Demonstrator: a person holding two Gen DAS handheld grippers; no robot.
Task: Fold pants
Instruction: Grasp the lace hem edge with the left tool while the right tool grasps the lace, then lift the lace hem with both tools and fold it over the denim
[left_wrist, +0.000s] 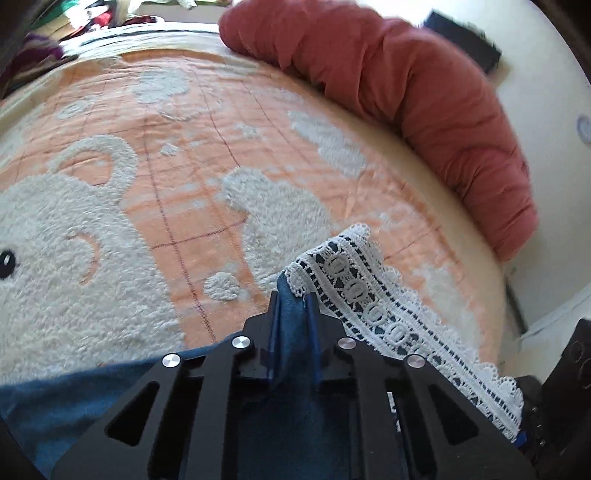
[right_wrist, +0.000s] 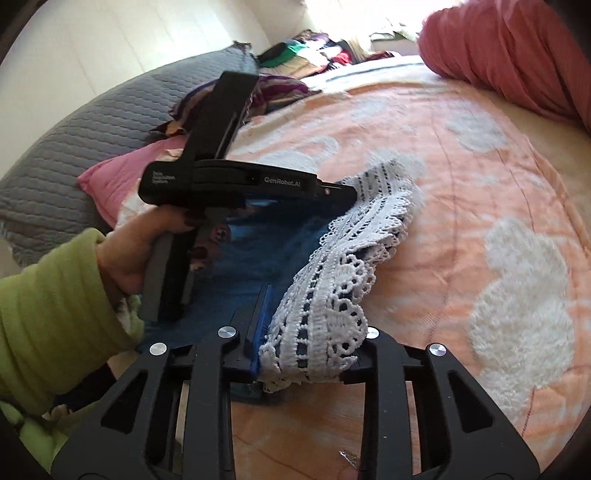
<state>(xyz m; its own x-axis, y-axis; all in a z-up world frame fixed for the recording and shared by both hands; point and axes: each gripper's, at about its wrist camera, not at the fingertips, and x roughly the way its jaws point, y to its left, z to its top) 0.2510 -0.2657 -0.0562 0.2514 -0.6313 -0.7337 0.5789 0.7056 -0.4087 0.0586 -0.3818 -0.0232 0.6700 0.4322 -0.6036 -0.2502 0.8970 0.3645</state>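
The pants are blue (left_wrist: 295, 369) with a white lace hem (left_wrist: 369, 291). In the left wrist view my left gripper (left_wrist: 293, 299) is shut on the blue cloth just behind the lace, lifted above the bed. In the right wrist view my right gripper (right_wrist: 295, 295) is shut on the lace hem (right_wrist: 325, 314) of the pants (right_wrist: 255, 251); its right finger is hidden under the lace. The left gripper (right_wrist: 351, 192) shows there too, held by a hand in a green sleeve, gripping the far end of the same hem.
The bed carries an orange blanket (left_wrist: 221, 122) with white fluffy bear shapes. A red rolled quilt (left_wrist: 424, 96) lies along the far edge. A grey quilted pillow (right_wrist: 92, 122), a pink cushion (right_wrist: 122, 173) and a pile of clothes (right_wrist: 310, 51) lie beyond.
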